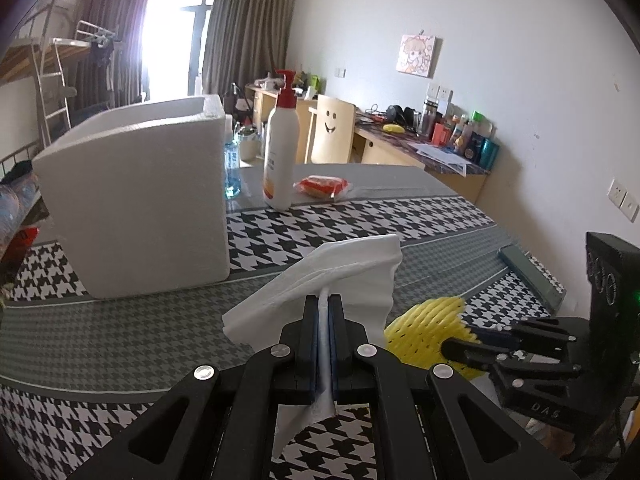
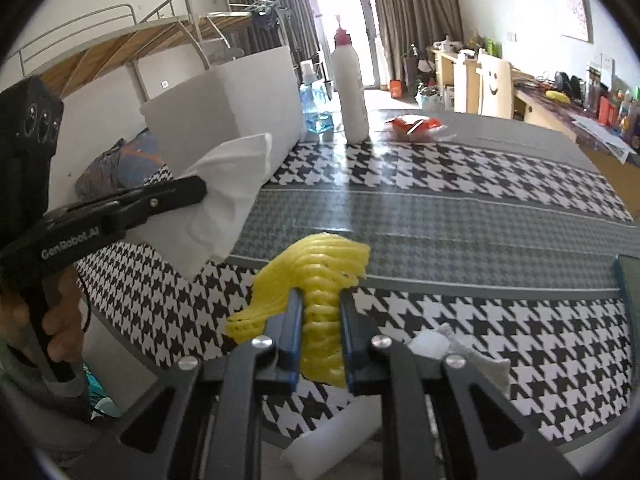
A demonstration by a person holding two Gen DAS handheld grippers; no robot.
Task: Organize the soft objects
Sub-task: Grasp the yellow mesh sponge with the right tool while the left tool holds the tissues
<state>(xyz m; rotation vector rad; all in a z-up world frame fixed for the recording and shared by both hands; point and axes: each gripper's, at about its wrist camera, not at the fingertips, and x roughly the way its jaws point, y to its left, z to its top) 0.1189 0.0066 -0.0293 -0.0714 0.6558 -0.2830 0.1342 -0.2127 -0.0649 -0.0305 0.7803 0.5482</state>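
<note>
Tissue (image 1: pixel 320 276) clamped in left gripper (image 1: pixel 325 300); right gripper (image 2: pixel 320 300) squeezes seemingly foam yellow netting (image 2: pixel 320 264).

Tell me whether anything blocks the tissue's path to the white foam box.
Nothing visible does. The left tool holds the tissue, and only bare tablecloth lies between it and the foam box.

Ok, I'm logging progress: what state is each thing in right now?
Left gripper: shut on the white tissue, held off the table.
Right gripper: shut on the yellow foam net.
White foam box: upright, top open.
Pump bottle: upright, capped.
Red packet: lying flat.
</note>
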